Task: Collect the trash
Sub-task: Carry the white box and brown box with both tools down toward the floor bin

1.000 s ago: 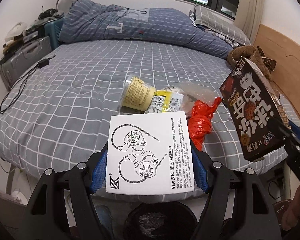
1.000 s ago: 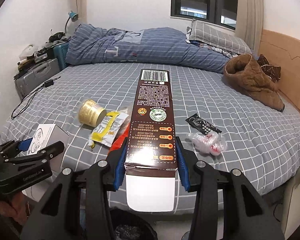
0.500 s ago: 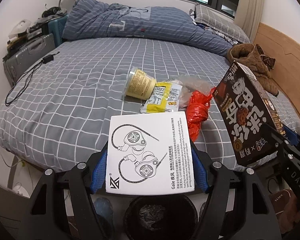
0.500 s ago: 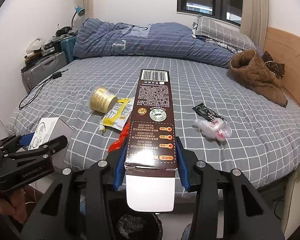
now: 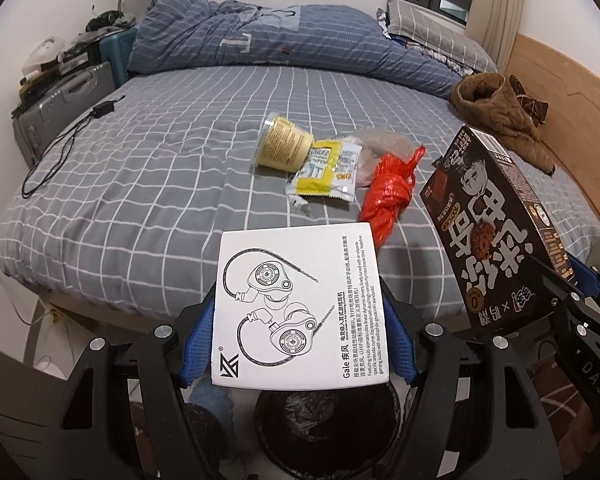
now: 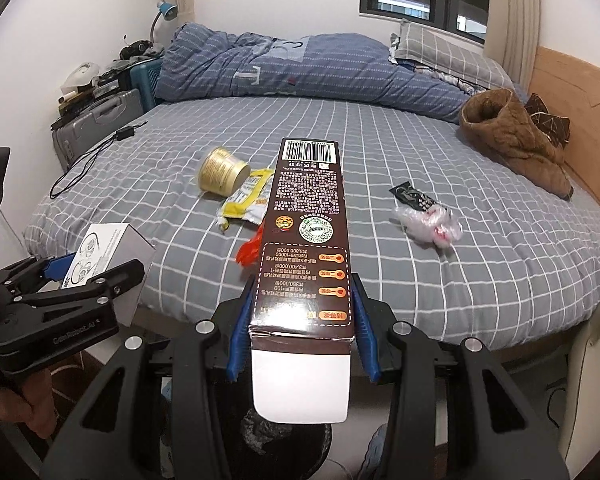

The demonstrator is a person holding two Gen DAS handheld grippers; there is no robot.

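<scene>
Left claw [image 5: 298,332] pinched the white box [image 5: 298,308]; right claw [image 6: 302,336] pinched the brown box [image 6: 306,240], both above the bin [image 5: 324,420]. Neither was dropped yet. Beyond the bin, cup [image 5: 282,148], wrapper [image 5: 326,176] and red bag [image 5: 388,196] remained on the bed [image 5: 140,184].

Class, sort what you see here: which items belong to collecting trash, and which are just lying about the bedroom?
Job:
white earphone box in left gripper
dark brown snack carton in right gripper
yellow paper cup
yellow wrapper
red plastic bag
clear plastic bag
black bin

Lying about:
brown fleece garment
black cable
grey suitcase
</scene>
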